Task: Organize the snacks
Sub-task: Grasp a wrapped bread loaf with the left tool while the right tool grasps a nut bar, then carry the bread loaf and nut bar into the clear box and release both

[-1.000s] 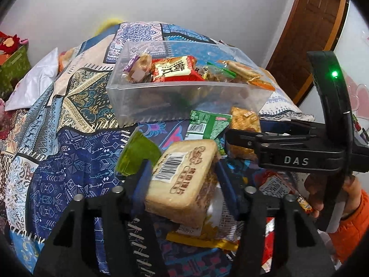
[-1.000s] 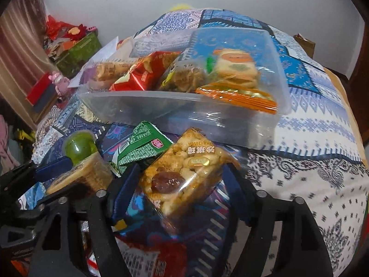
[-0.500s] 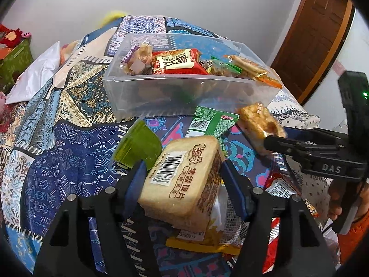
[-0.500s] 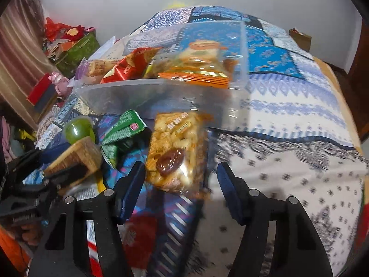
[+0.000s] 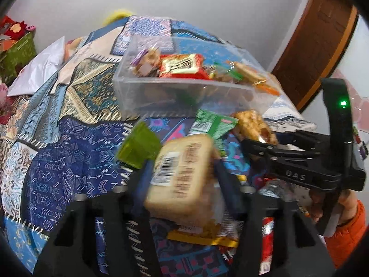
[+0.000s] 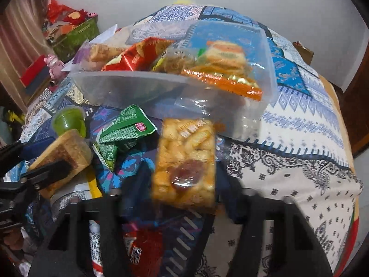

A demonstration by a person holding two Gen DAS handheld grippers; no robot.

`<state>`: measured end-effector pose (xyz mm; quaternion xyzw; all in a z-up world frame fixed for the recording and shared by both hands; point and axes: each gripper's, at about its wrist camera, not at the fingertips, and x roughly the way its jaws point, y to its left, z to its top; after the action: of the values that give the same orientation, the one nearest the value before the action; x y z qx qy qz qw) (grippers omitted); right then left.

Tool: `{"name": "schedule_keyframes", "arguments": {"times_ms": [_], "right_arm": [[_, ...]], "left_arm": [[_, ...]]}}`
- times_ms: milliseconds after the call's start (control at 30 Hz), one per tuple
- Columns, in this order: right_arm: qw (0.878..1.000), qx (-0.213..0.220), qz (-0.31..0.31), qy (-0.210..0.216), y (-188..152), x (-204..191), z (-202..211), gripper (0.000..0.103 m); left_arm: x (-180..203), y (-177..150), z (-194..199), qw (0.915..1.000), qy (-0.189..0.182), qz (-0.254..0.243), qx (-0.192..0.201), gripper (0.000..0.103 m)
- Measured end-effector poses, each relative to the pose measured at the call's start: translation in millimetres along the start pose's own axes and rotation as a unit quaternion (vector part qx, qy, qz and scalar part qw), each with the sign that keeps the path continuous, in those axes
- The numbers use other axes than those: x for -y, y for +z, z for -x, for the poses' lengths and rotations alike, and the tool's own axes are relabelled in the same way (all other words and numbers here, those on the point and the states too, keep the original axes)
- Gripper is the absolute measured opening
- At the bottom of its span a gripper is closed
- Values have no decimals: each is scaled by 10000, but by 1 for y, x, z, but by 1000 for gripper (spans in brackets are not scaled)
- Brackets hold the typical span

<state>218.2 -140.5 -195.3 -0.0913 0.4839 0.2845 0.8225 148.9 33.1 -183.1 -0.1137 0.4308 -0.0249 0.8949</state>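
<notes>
Left wrist view: the left gripper has just been closing, and its jaws now pinch the biscuit pack, which a second ago sat loosely between spread fingers. The pack hangs just in front of the bin, below its near wall. The green cup and green packet lie on the quilt between pack and bin. To the right of the bin's near corner, the right gripper grips the rice bar.

Right wrist view: the right gripper has likewise just been closing; its jaws are pressed onto the rice bar, held upright and touching or nearly touching the bin's near wall. The left gripper shows left of the bin, clamped on the biscuit pack.

Both snacks have gone from framed to firmly held, so both pick-ups look done. What is left, I judge, is lifting each over the bin's near wall and releasing inside, where space is already crowded.
</notes>
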Motion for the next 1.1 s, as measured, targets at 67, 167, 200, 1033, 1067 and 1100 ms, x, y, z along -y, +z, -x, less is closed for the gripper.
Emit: {"name": "schedule_keyframes", "arguments": {"times_ms": [67,167,200,1033,1067,1100], "right_arm": [[10000,80,-37,39,-2,1,7,44],[9998,192,-37,42,-6,2,17,44],[9997,224,-53,67,-8,2,21,44],[9974,629,-255,244,-18,7,63,44],[9971,679,-240,250,-16,6,67,44],[9968,720,-231,252,-15,6,69,44]], "left_arm": [[2,3,6,10000,12,-31,68,29],[1,7,7,9999,-157,33,41,25],[2,8,7,9999,-131,24,38,25],[3,1,-3,10000,-17,-51,38,54],[3,1,0,9999,12,-74,98,54],[4,2,4,9999,18,-80,149,54]]}}
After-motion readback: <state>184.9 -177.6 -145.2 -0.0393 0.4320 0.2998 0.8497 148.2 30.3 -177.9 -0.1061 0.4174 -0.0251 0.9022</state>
